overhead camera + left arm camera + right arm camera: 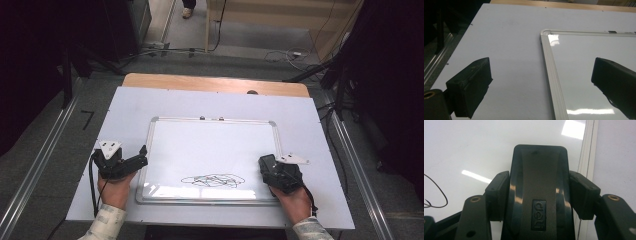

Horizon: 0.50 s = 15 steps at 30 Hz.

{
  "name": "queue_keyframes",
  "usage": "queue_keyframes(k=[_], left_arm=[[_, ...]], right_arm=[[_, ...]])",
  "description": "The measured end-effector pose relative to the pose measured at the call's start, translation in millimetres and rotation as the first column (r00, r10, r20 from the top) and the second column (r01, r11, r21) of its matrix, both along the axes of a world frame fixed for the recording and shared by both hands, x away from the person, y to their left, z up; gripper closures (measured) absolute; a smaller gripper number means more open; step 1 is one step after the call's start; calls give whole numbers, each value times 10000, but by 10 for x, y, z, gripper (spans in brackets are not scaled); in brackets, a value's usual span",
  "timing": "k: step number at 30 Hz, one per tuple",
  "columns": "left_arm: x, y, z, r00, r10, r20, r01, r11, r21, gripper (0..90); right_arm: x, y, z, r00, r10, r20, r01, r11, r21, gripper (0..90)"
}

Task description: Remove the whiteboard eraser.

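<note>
A white board (215, 145) with a silver frame lies flat on the table, and a black scribble (213, 180) runs near its front edge. My right gripper (272, 167) rests at the board's front right corner, shut on a black eraser (268, 164). In the right gripper view both pads press the sides of the eraser (539, 170), which bears a "deli" logo; my right gripper (541, 193) holds it just over the board, with the scribble's end (439, 195) at the left. My left gripper (131, 159) stands open at the board's left edge. In its own view my left gripper (541, 75) straddles the frame (550, 72) with nothing between the jaws.
The board lies on a white sheet (125, 115) over a wooden table (200, 80). Metal rails (40, 165) run along both sides of the table. Cables (285, 54) lie on the floor beyond it, and a person's foot (188, 11) stands far back.
</note>
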<state>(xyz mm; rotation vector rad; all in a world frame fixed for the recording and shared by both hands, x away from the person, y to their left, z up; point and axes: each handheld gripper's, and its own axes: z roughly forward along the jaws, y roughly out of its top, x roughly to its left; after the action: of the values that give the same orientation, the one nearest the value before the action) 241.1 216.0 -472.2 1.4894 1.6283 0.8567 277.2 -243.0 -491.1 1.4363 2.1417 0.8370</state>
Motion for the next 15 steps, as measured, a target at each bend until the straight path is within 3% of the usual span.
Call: queue_keyframes(k=[15], left_arm=[[1, 1, -4, 10000, 9, -5, -9, 10000, -52, 32]], right_arm=[[10, 10, -16, 9997, 224, 17, -225, 9997, 77, 382]])
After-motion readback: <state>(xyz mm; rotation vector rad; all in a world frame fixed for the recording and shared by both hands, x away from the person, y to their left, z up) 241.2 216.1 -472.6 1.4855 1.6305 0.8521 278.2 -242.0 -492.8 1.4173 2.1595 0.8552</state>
